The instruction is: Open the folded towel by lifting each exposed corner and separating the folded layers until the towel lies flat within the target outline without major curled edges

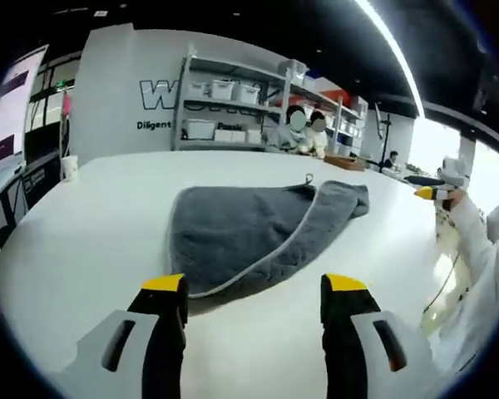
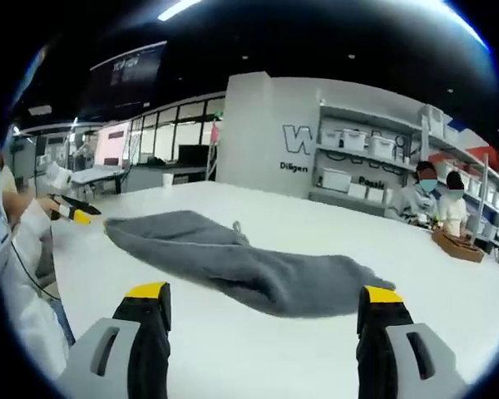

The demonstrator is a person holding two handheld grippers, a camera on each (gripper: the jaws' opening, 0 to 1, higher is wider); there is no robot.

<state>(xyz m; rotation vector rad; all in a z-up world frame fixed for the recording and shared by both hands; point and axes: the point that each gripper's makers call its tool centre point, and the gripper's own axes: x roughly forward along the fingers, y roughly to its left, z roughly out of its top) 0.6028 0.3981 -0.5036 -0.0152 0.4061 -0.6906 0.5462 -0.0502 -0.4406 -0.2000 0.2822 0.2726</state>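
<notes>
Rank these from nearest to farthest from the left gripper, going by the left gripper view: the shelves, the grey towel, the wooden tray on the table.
1. Grey towel: just ahead of the left gripper, mid-table.
2. Wooden tray: at the table's far edge, to the right.
3. Shelves: beyond the table, against the back wall.

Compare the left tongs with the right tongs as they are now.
Left tongs face the gray towel's curved, piped edge; right tongs face its bunched, folded side. Left tongs sit narrower apart than right tongs. Both are open, empty, yellow-tipped, hovering short of the towel over the white table.
</notes>
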